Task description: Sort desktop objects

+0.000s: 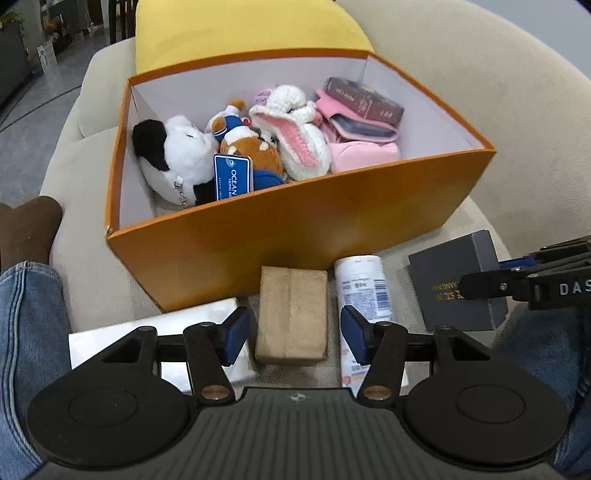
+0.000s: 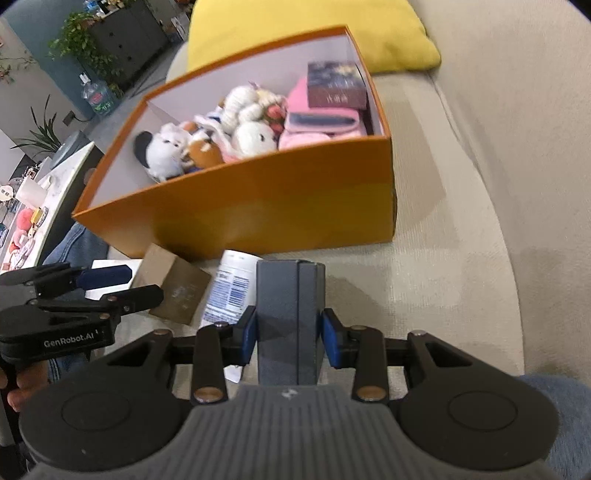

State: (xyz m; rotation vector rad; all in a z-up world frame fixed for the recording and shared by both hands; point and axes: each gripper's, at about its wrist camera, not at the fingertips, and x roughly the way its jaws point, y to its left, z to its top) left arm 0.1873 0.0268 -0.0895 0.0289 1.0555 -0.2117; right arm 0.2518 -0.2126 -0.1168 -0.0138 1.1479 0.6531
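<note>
An orange box (image 1: 295,229) (image 2: 258,218) on the beige sofa holds plush toys (image 1: 177,155), pink items (image 1: 354,133) and a dark red box (image 1: 365,99). In front of it lie a white flat box (image 1: 162,332), a brown cardboard box (image 1: 291,314) (image 2: 173,291) and a white bottle (image 1: 364,291) (image 2: 232,284). My left gripper (image 1: 293,339) is open, its pads either side of the brown box. My right gripper (image 2: 290,338) (image 1: 480,286) is shut on a dark grey box (image 2: 288,317) (image 1: 454,280), held on edge.
A yellow cushion (image 1: 236,33) (image 2: 306,33) leans behind the orange box. The sofa backrest (image 2: 517,110) curves along the right. My jeans-clad legs (image 1: 26,332) flank the objects. A side table with small items (image 2: 33,218) stands at the left.
</note>
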